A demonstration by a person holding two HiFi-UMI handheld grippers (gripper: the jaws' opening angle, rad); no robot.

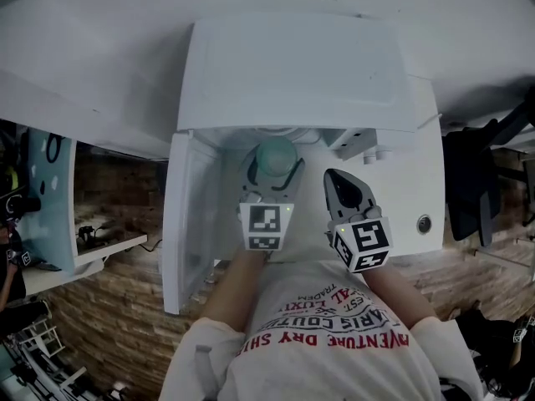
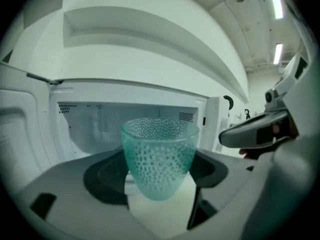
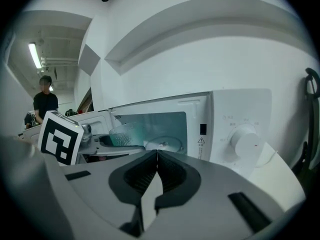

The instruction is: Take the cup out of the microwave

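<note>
Well, one white microwave (image 1: 292,73) fills most of the view, its door (image 1: 188,224) open to the left. Red lettering on my shirt (image 1: 334,341) includes "ADVENTURE DRY". I hold two tools. The left hand-held gripper (image 2: 159,176) has its jaws spread wide and clasped on the one cup (image 2: 159,156), a teal dimpled glass held upright at the oven's open mouth. The right hand-held gripper (image 3: 157,155) is clenched on nothing, jaws touching, before the control panel. One dial (image 3: 246,143) sits there near a small warning-triangle label (image 3: 201,140) (the print around the dial is too small to read).
</note>
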